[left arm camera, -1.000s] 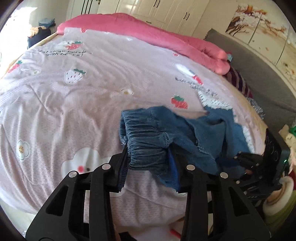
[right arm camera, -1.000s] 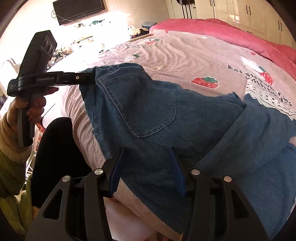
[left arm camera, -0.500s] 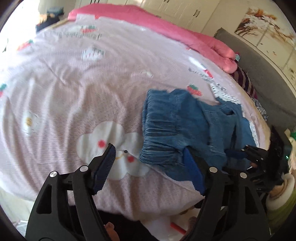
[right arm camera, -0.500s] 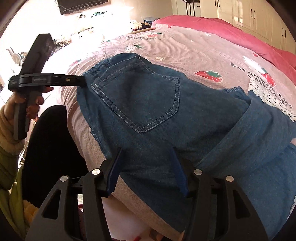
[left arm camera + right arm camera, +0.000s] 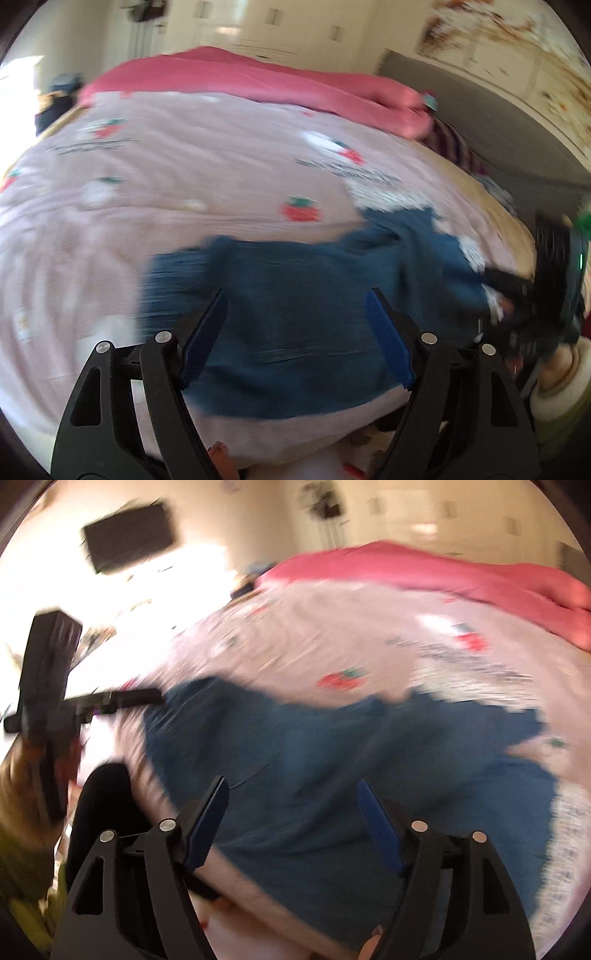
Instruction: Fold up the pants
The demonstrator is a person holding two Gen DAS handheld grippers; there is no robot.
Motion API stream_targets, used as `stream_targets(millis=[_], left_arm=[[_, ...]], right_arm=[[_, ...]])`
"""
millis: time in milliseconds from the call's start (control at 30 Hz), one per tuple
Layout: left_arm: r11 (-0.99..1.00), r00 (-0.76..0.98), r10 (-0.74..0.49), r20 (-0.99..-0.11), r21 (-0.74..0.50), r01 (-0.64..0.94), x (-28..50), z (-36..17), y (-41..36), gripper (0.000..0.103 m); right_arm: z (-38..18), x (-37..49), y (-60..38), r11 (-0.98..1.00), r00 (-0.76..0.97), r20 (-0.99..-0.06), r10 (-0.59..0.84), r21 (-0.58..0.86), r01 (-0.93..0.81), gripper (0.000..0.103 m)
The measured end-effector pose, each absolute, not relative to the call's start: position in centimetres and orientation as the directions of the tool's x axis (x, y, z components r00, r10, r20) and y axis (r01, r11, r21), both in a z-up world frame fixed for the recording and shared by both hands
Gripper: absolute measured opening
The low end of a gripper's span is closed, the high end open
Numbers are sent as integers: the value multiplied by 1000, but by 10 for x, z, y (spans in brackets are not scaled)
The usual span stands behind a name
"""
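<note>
Blue denim pants (image 5: 295,295) lie spread on the pink strawberry-print bedspread (image 5: 184,177) near the bed's front edge; they also show in the right wrist view (image 5: 314,760). Both views are motion-blurred. My left gripper (image 5: 295,325) is open and empty, its jaws wide apart over the pants. My right gripper (image 5: 291,812) is open and empty over the pants near the pocket. The left gripper also shows in the right wrist view (image 5: 147,696) at the pants' left edge, and the right gripper shows in the left wrist view (image 5: 506,284) at the pants' right end.
A pink quilt (image 5: 258,85) is rolled along the far side of the bed. A grey headboard (image 5: 498,140) stands at the right. A dark screen (image 5: 129,535) hangs on the far wall. White cabinets line the back.
The left gripper let go of the waistband and opened wide. The right gripper also opened. The pants now lie flatter on the bed, and both cameras have tilted up in fast motion.
</note>
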State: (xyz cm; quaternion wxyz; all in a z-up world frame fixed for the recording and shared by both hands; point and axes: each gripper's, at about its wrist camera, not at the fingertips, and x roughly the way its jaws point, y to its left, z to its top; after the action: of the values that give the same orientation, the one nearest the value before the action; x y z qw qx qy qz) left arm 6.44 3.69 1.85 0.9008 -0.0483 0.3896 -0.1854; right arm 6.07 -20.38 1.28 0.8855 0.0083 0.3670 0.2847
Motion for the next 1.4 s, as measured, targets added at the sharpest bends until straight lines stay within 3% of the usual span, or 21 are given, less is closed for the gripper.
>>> stream_targets(millis=[333, 367, 500, 600, 800, 1033, 1067, 1100, 1133, 1200, 1400], left_arm=[[824, 470, -485, -737, -206, 528, 69, -21, -74, 67], [819, 455, -494, -741, -219, 531, 73, -26, -79, 64], [812, 408, -524, -748, -294, 504, 87, -53, -81, 22], [793, 406, -569, -715, -345, 503, 93, -58, -74, 15], [760, 406, -613, -678, -364, 539, 84, -57, -73, 12], [748, 424, -606, -673, -301, 592, 69, -55, -81, 12], [747, 425, -607, -672, -300, 593, 70, -55, -82, 12], [746, 424, -609, -670, -303, 593, 70, -55, -82, 12], [745, 422, -612, -669, -308, 592, 72, -56, -81, 12], [745, 421, -612, -669, -310, 591, 72, -57, -80, 12], [746, 423, -612, -668, -310, 590, 74, -57, -79, 12]], right_arm=[[10, 87, -270, 937, 648, -677, 348, 224, -269, 75], [10, 88, -274, 938, 650, -677, 345, 224, -264, 76], [11, 102, -274, 944, 644, -692, 326, 201, -263, 79], [16, 125, -262, 944, 629, -709, 317, 171, -283, 79], [27, 199, -209, 934, 612, -756, 234, 0, -357, 80], [-19, 296, -157, 933, 477, -876, 68, -114, -342, 77], [-26, 306, -155, 936, 461, -887, 33, -134, -324, 75], [-32, 311, -154, 935, 444, -896, 13, -146, -323, 58], [-37, 315, -155, 932, 425, -905, 6, -148, -330, 30], [-34, 313, -162, 934, 423, -906, 29, -126, -333, 10], [24, 258, -236, 953, 520, -825, 222, 70, -296, 9]])
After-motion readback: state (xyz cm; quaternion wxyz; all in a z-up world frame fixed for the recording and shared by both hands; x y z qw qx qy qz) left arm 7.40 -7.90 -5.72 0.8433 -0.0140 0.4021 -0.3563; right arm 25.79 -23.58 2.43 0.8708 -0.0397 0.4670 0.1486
